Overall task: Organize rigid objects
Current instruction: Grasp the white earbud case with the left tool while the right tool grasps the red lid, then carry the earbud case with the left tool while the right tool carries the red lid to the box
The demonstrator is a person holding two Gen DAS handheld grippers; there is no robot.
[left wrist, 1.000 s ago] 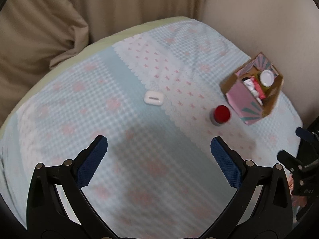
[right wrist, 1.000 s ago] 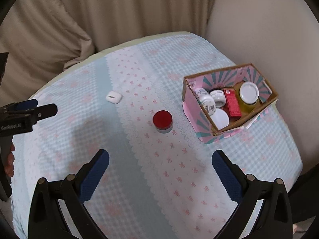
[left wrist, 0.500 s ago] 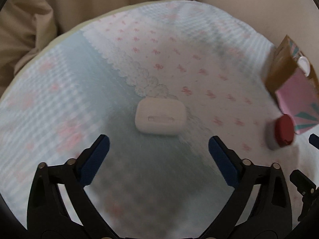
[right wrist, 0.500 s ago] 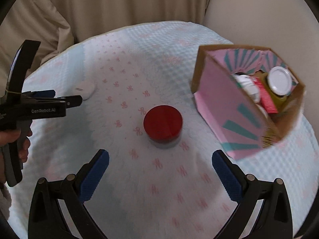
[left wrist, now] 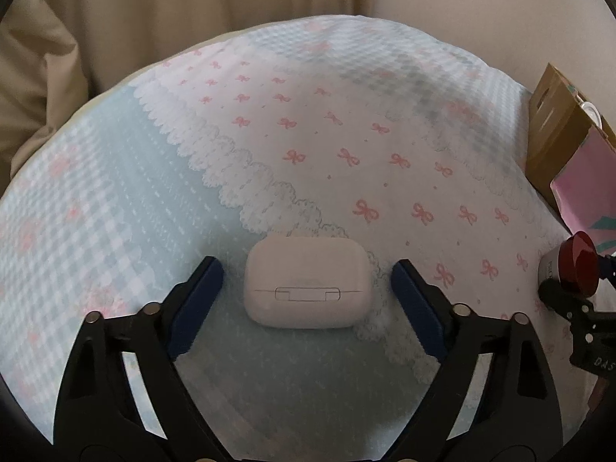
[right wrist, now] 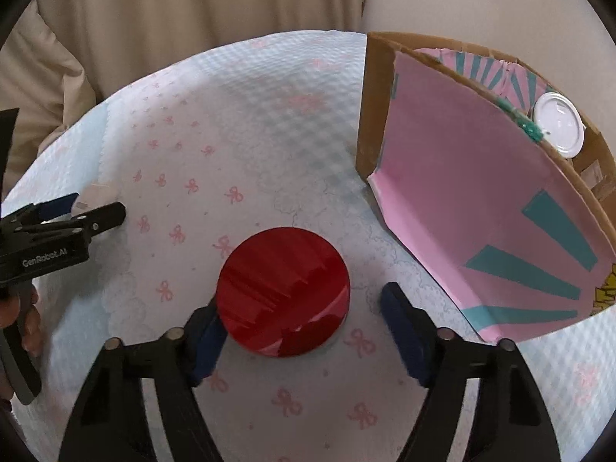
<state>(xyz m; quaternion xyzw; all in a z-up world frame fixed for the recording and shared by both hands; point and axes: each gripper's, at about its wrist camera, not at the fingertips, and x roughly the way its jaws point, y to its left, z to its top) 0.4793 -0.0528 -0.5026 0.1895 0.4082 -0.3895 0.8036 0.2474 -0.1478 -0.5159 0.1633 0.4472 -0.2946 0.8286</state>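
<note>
Lower centre of both wrist views: left gripper (left wrist: 308,292) jaws wide, straddling the white earbud case (left wrist: 307,281) without touching. Right gripper (right wrist: 300,325) wide around the red-lidded jar (right wrist: 283,302); pink box (right wrist: 489,208) at upper right.

White earbud case (left wrist: 308,288) on a tablecloth (left wrist: 127,200) of pale blue gingham and white with pink bows. Red-lidded jar (right wrist: 283,291); at two o'clock, brown cardboard box (right wrist: 496,231), pink with teal rays. Beige curtain (right wrist: 200,0) at twelve.
</note>
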